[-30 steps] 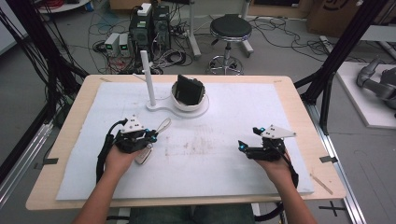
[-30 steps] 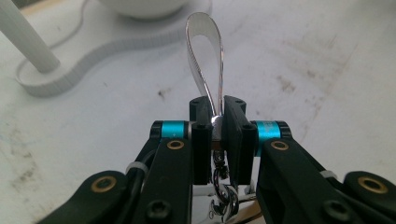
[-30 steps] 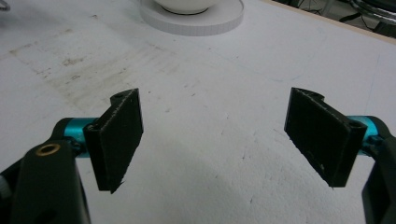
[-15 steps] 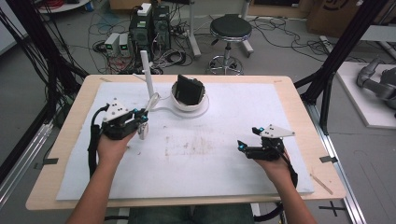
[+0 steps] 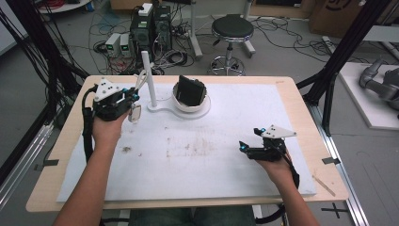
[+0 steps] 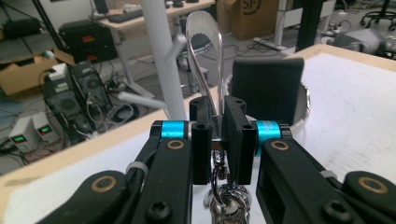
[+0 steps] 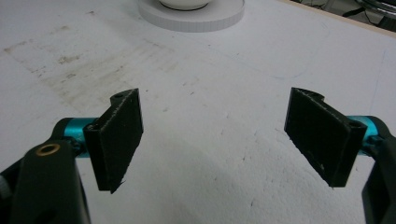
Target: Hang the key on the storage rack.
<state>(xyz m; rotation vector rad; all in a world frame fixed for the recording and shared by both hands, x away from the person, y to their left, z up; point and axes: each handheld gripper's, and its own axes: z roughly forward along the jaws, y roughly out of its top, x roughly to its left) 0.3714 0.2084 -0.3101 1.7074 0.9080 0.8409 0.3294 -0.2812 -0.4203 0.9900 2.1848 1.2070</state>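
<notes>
White mat (image 5: 197, 160): bowl (image 5: 190, 102) w/ black box (image 5: 191, 90); left tool (image 5: 134, 96) grips keyring (image 6: 205, 70).

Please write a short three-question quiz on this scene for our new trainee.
1. True or false: the left gripper is shut on the metal loop.
2. Which stands nearer the white post? A) left gripper B) right gripper
3. How do the right gripper's jaws stand?

Key: 1 true. 2 A. 3 wide open over the white sheet, with nothing between them.

Left hand-held gripper (image 5: 134, 96) clamping metal loop (image 5: 139, 81), beside white post (image 5: 149, 79)
</notes>
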